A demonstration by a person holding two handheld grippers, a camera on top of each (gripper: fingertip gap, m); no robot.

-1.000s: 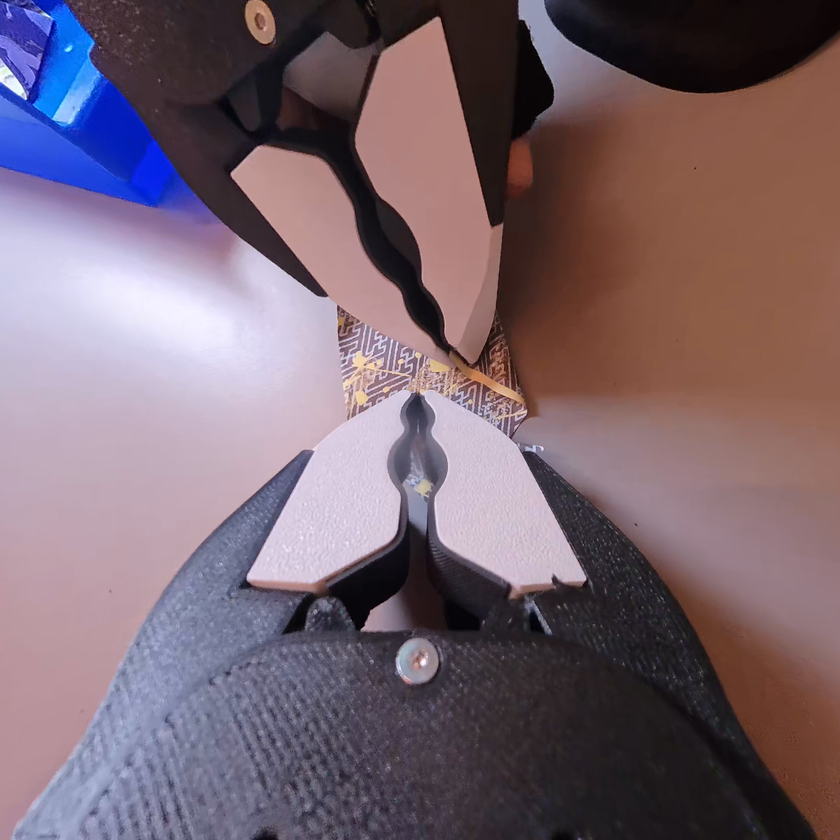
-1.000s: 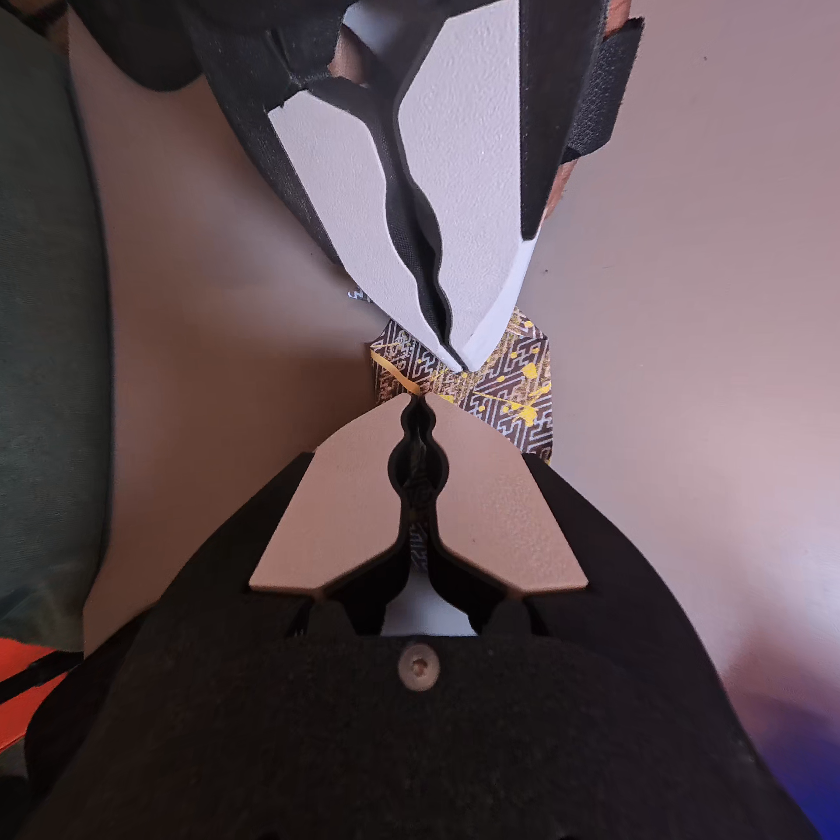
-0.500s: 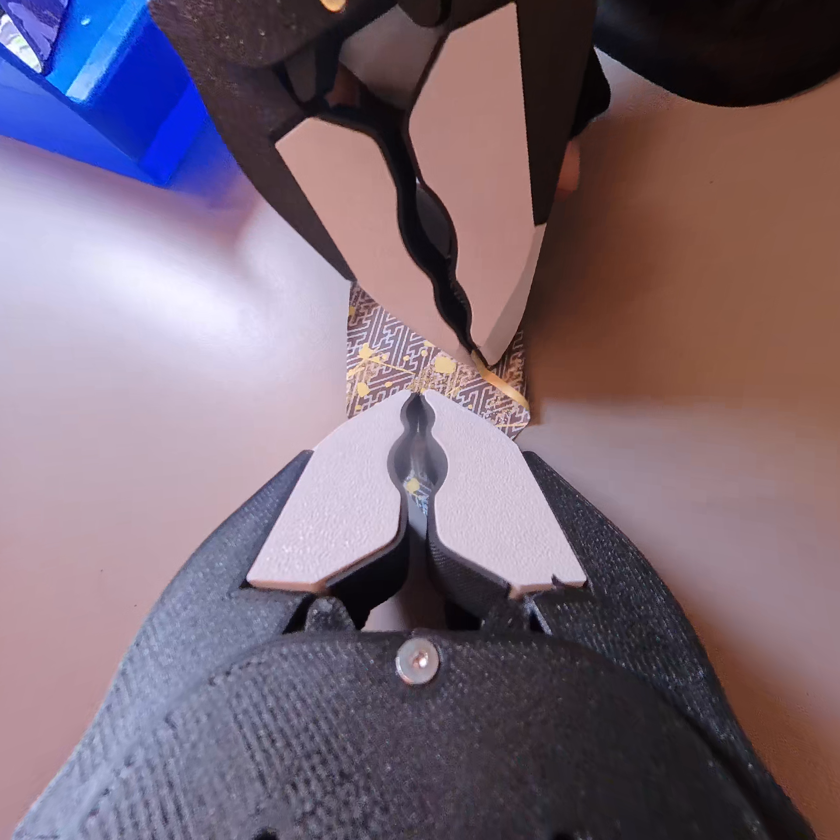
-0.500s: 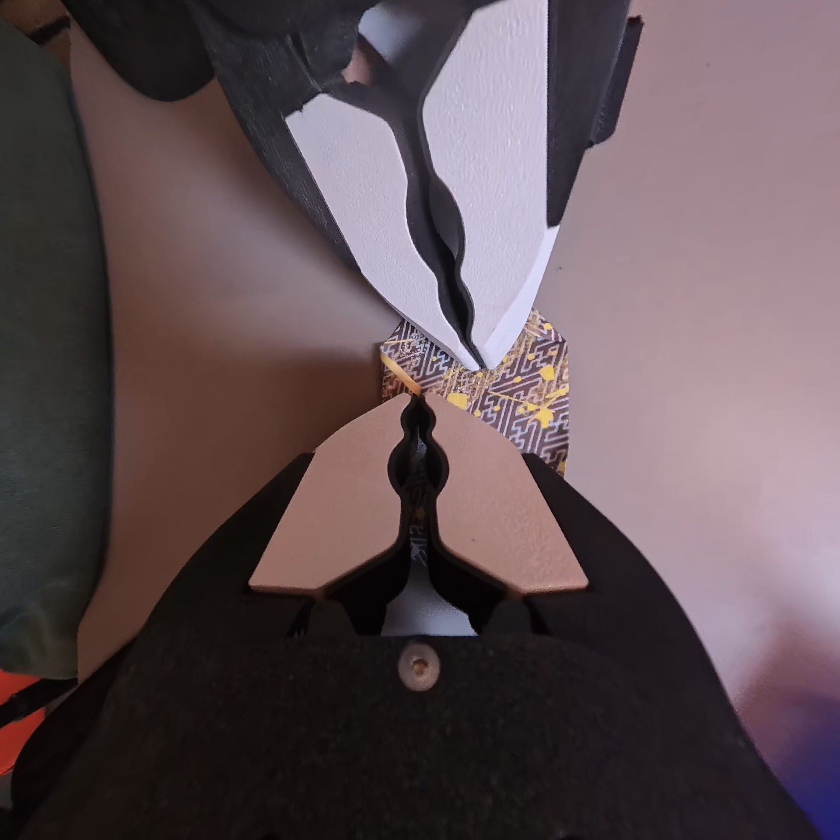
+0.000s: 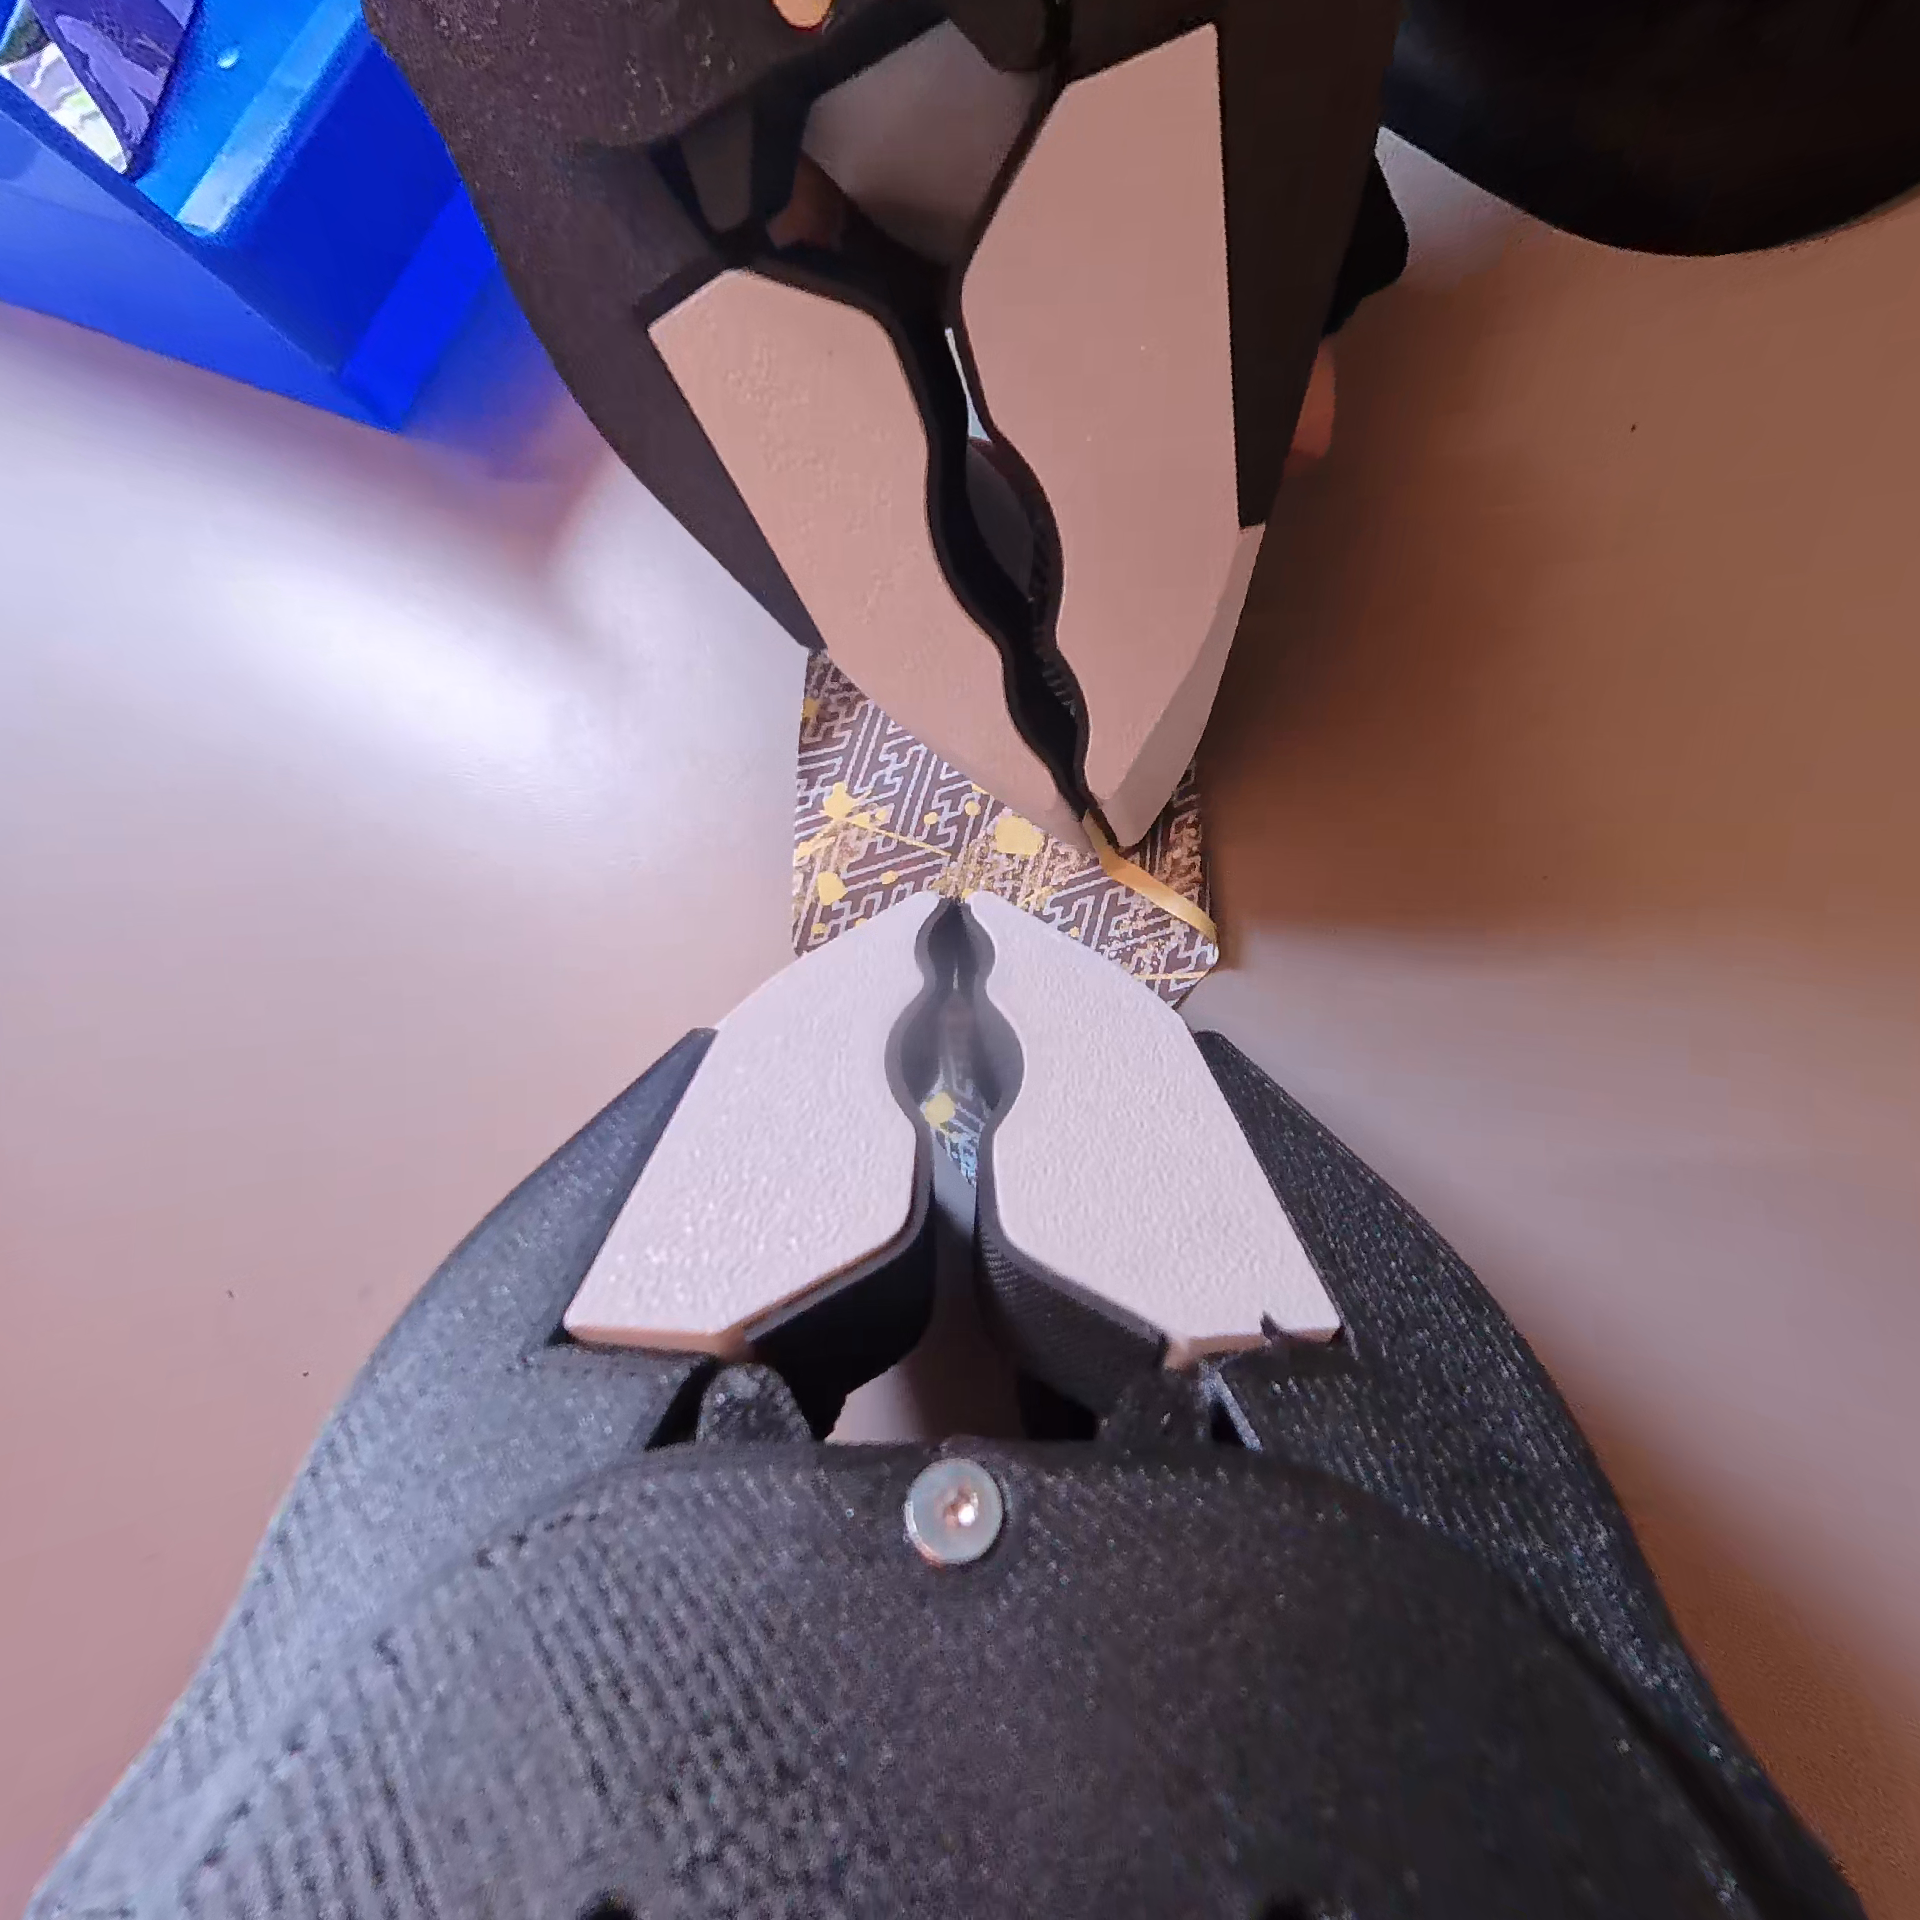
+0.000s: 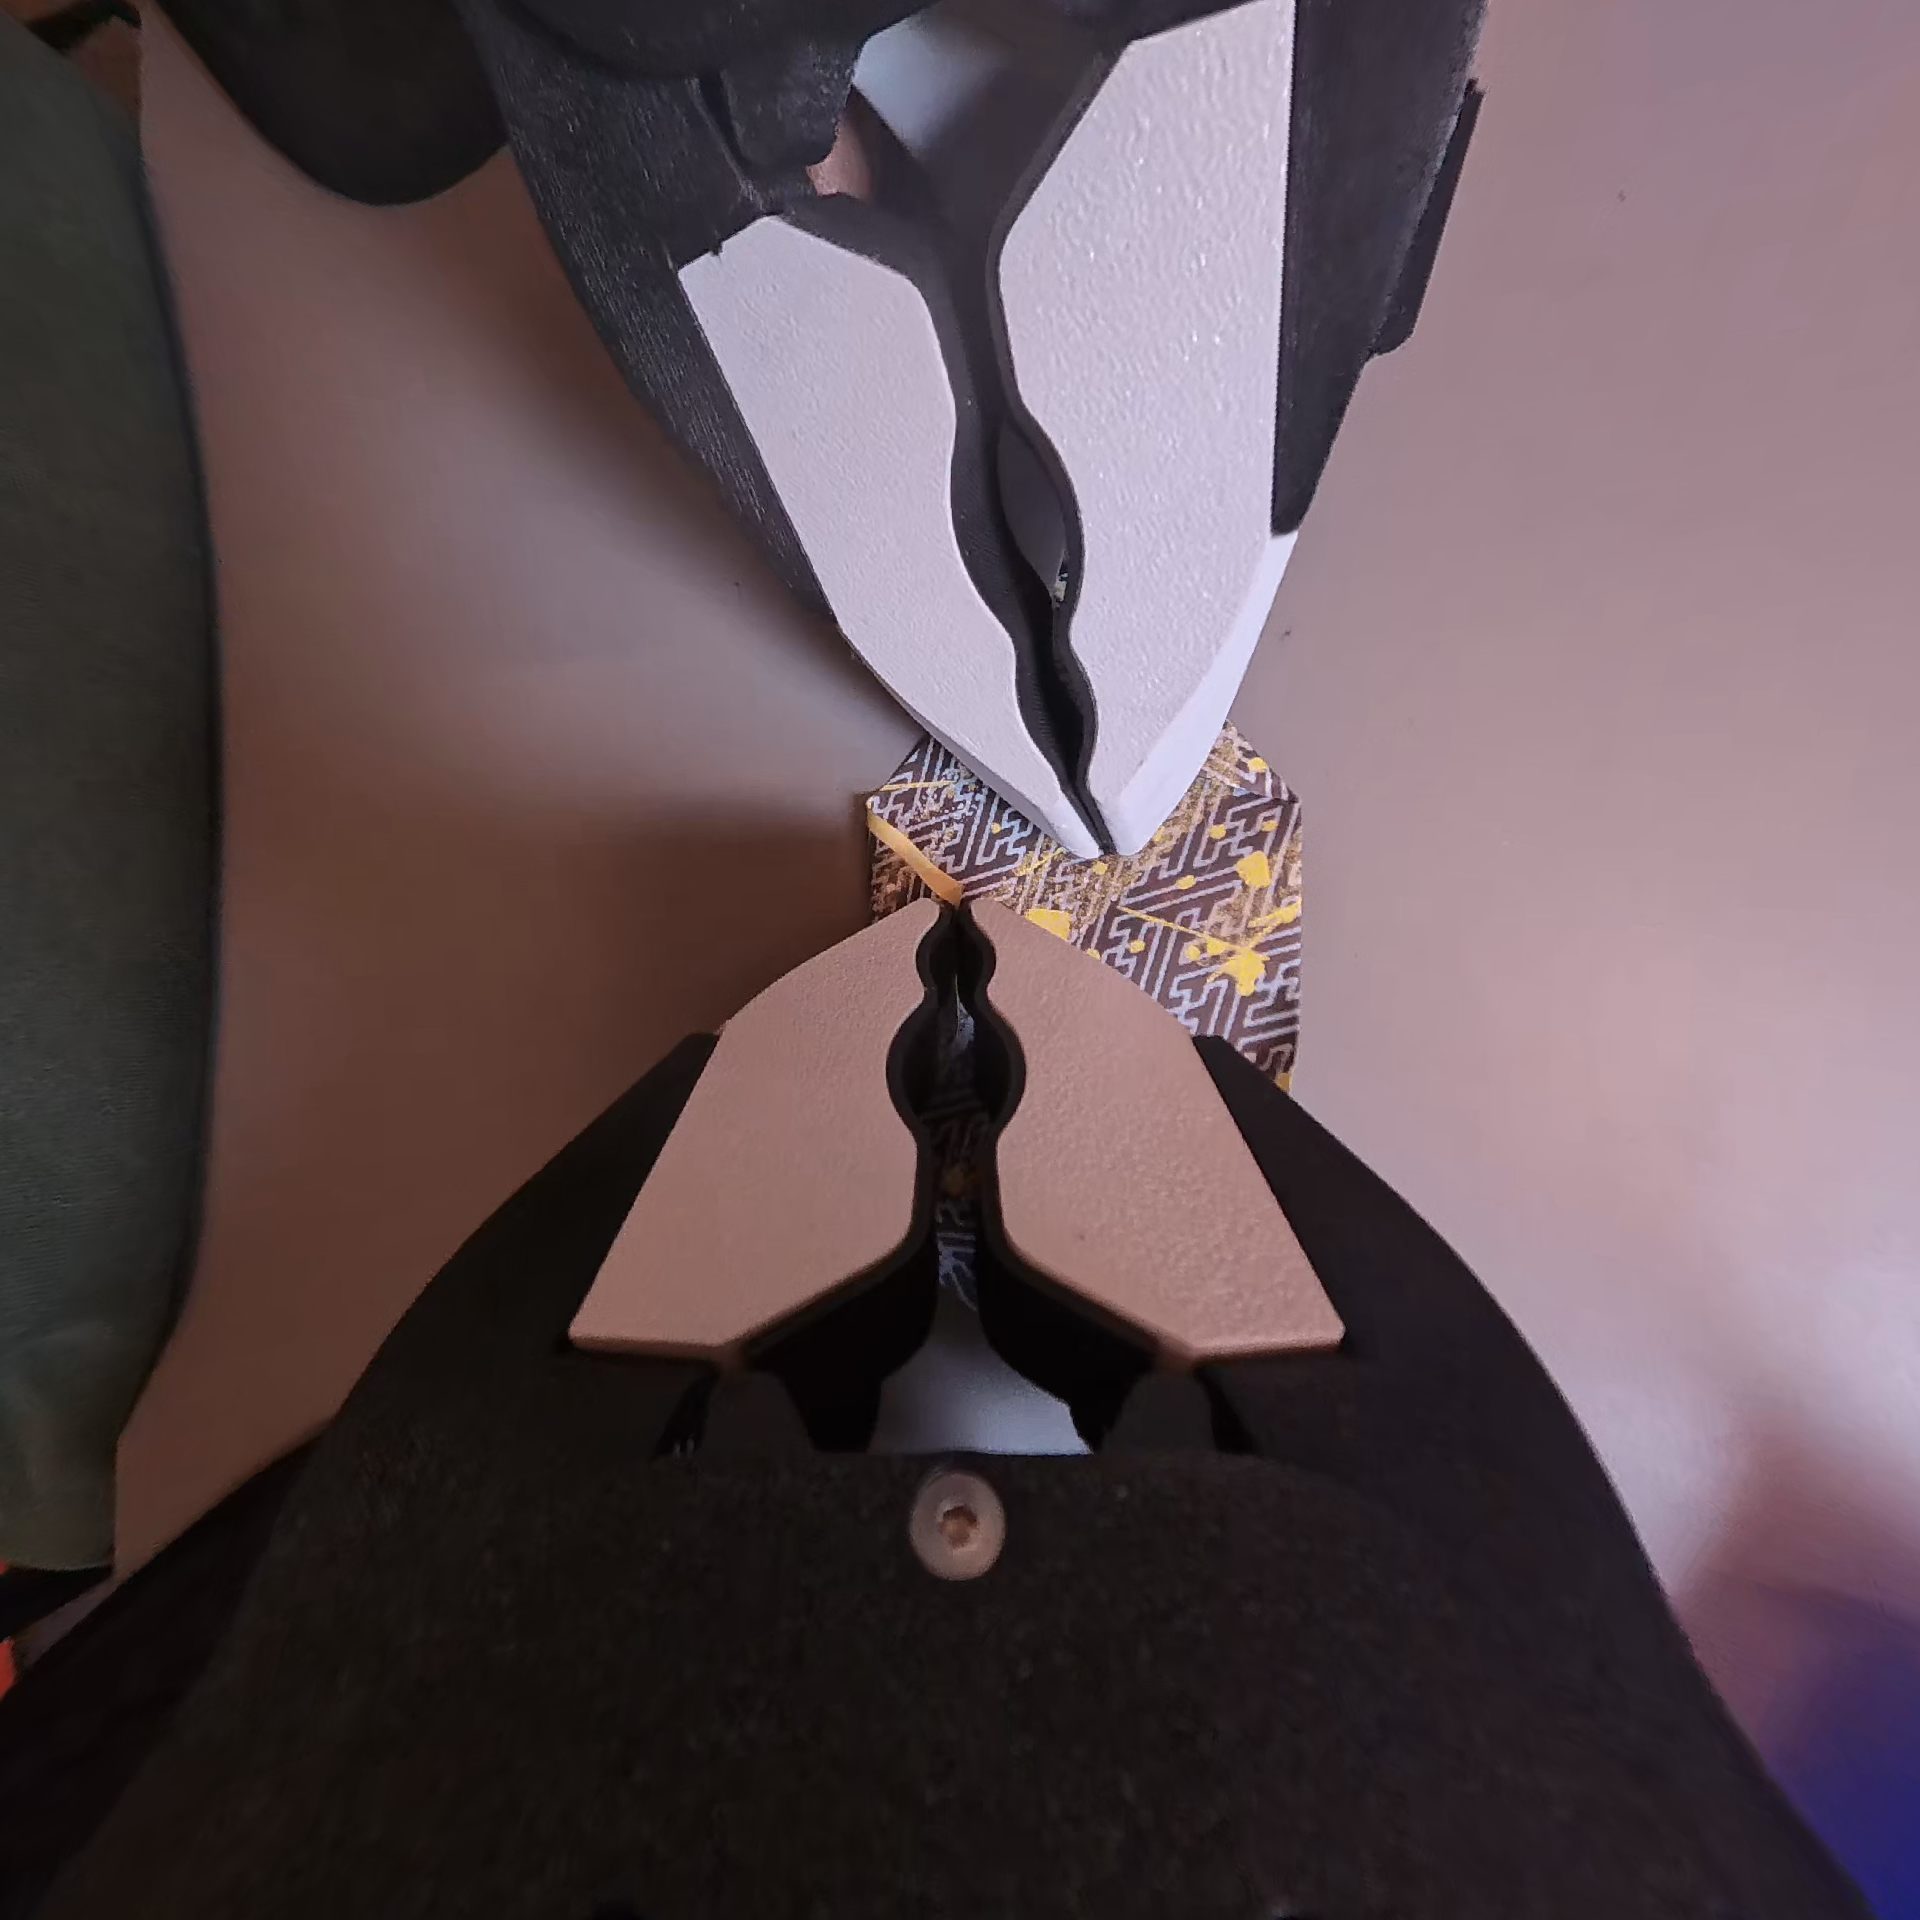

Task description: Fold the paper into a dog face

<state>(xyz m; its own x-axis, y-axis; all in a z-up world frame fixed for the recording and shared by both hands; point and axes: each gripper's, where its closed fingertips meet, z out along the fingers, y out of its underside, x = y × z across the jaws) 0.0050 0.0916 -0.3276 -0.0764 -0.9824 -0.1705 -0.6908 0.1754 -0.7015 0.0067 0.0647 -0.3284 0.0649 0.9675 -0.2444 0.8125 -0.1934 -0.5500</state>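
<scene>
Though folded small, the patterned paper (image 5: pixel 914 831) looks light, thin, crease-prone — best pinched at edges. Left gripper (image 5: pixel 954 909) and right gripper (image 6: pixel 954 914) both clamp it from opposite ends, above the table (image 5: pixel 312 831).

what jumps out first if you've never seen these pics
Two claws meeting tip to tip at the centre, the left claw and the right claw, each shut on the small dark, gold-splashed patterned paper over a plain table. A blue box sits far left.
</scene>
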